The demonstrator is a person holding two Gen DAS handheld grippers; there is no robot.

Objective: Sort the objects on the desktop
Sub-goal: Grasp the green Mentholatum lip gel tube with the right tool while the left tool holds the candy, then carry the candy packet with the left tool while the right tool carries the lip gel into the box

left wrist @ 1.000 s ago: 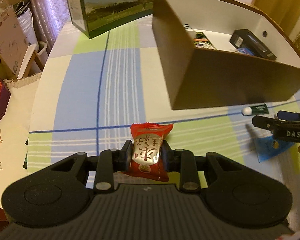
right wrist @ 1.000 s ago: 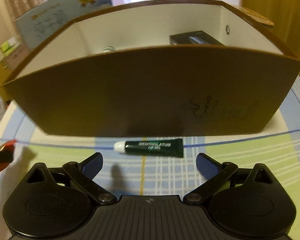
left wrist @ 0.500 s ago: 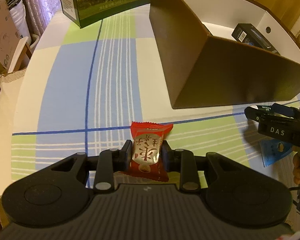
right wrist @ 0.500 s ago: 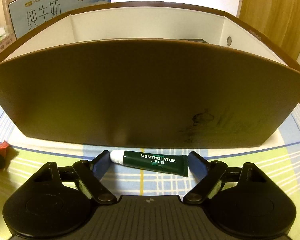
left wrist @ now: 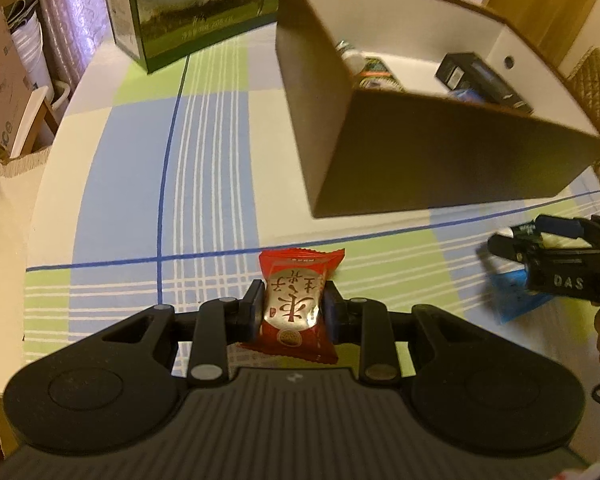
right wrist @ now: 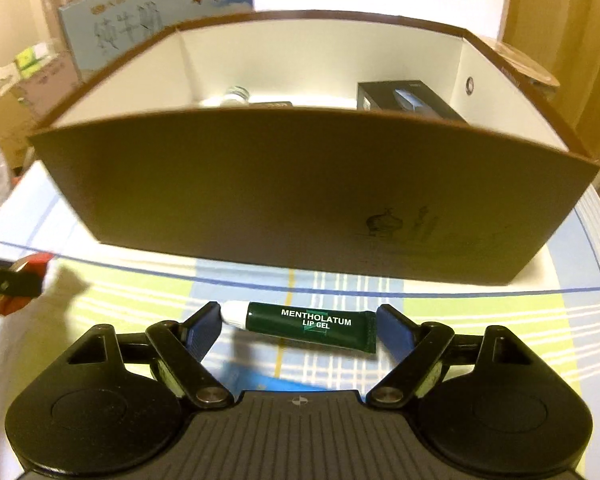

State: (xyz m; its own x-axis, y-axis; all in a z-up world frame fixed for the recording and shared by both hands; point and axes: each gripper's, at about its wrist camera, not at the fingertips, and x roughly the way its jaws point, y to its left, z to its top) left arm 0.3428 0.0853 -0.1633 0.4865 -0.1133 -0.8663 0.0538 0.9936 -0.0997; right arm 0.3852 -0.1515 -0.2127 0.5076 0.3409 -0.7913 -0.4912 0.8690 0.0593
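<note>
The snack packet (left wrist: 296,308) sits low in the centre of the left wrist view, red with a silver oval panel bearing red characters, its crimped top edge standing up. The left gripper (left wrist: 291,312) is clenched on its sides, above the checked tablecloth (left wrist: 140,184).

In the right wrist view, the lip gel tube (right wrist: 308,326) lies crosswise in the lower middle: dark green, white cap at its left end, crimped tail at the right, white lettering "MENTHOLATUM LIP GEL". The right gripper (right wrist: 300,326) has closed in on it, one blue pad at each end, grasping the tube lengthwise.

Beyond both stands the brown box (right wrist: 300,200), white inside, filling the upper frame. It holds a black carton (right wrist: 404,100) at right and a bottle (right wrist: 234,96) at left. A milk carton (left wrist: 188,8) stands at the upper left of the left wrist view.
</note>
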